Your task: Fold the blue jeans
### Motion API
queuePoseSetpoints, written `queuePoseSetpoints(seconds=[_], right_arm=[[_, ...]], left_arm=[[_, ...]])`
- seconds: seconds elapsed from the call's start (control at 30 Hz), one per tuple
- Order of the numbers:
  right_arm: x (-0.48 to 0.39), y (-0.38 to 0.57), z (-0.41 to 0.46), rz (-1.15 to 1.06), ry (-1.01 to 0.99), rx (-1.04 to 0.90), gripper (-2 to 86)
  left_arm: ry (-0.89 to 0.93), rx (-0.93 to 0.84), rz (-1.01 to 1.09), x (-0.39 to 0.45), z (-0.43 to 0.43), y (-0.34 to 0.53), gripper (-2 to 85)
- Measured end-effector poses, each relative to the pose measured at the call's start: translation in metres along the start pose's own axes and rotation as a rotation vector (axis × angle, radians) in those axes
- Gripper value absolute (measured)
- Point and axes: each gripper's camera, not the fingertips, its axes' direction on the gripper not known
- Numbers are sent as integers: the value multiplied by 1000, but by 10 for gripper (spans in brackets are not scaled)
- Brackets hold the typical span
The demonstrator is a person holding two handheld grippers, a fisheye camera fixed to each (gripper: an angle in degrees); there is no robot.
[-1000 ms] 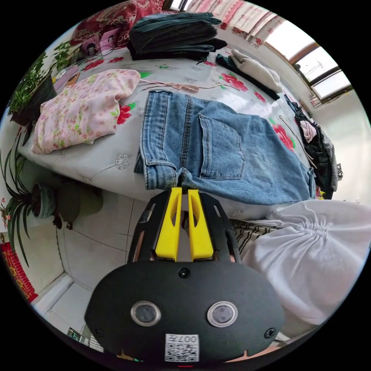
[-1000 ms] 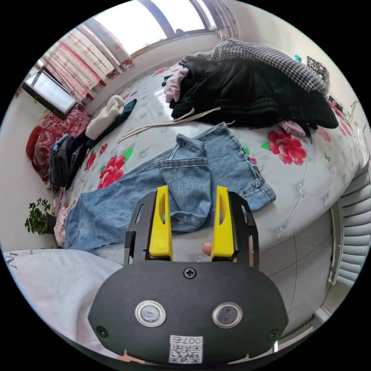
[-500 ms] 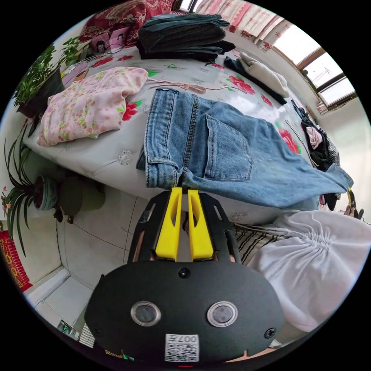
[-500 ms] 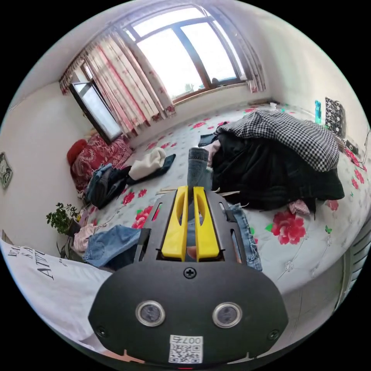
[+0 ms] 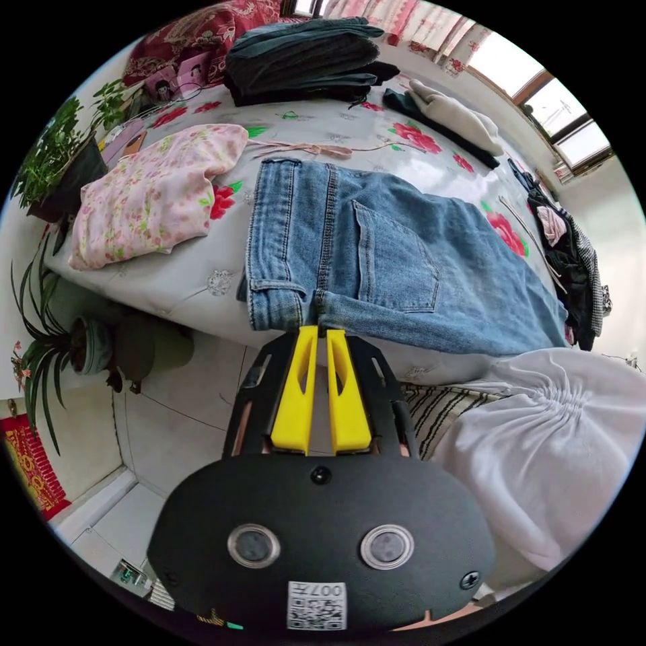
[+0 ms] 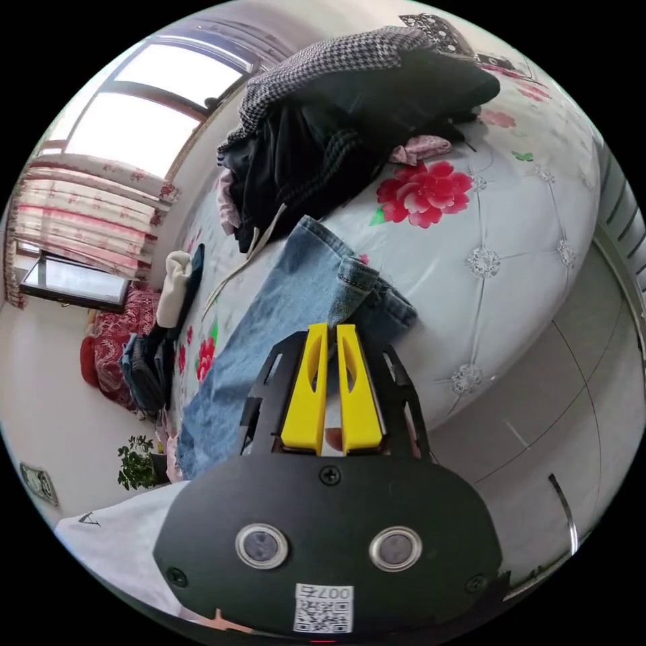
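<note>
Both grippers clamp the blue jeans (image 5: 397, 269), left gripper (image 5: 321, 331) at the waistband, right gripper (image 6: 332, 328) at the hems, stretching them flat for folding.

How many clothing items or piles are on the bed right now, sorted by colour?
Blue jeans: 1
Pink floral garment: 1
Dark folded stack: 1
Cream garment: 1
Dark pile with checked cloth: 1
Total: 5

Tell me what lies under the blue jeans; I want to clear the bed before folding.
The blue jeans lie straight on the flowered bed cover. A pink drawstring runs beside the waistband, not under it. Anything beneath the denim itself is covered.
</note>
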Motion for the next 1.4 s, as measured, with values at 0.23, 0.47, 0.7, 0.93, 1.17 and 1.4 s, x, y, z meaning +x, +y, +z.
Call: queuePoseSetpoints(seconds=[0.23,0.47,0.7,0.93,1.17,1.4], right_arm=[[3,-12,17,20,122,-119,6],[22,4,2,115,13,11,45],[50,16,12,231,-79,53,77],[40,-15,27,208,-50,35,67],[47,-38,22,386,-334,82,27],[-207,-29,17,-627,-399,-173,31]], left_arm=[[15,9,-37,-36,-10,-11,-4],[148,86,-250,-81,-16,3,1],[392,251,-476,-142,-37,41,59],[463,298,-540,-176,-41,35,88],[546,349,-638,-217,-34,29,111],[603,417,-711,-258,-33,32,115]])
